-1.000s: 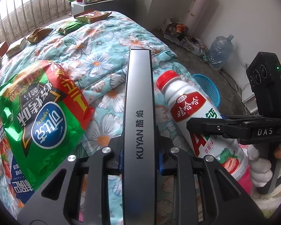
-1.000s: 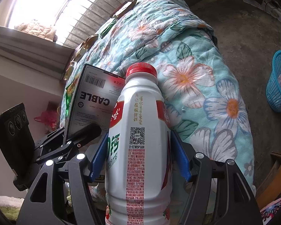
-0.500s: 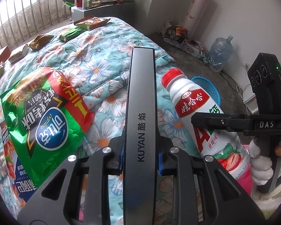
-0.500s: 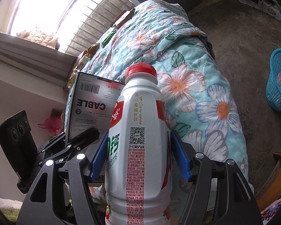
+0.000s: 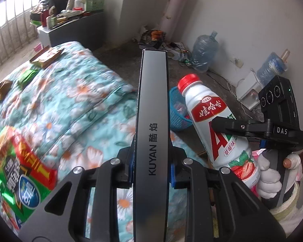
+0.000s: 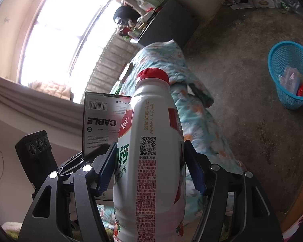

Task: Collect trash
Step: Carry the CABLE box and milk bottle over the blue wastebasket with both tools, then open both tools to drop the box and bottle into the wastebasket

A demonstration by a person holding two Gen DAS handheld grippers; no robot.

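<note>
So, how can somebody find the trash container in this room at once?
Look at the grey concrete floor beside the bed with the turquoise flowered quilt. There stands a round blue plastic mesh basket, holding some wrappers. Nothing else on the floor is an open blue basket.

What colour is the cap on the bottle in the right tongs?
Red. The cap tops the white bottle; the right wrist view shows it best.

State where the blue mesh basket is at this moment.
The blue mesh basket stands on the concrete floor at the far right of the right wrist view, apart from the bed's floral quilt. In the left wrist view it shows behind the cable box and milk bottle.
</note>
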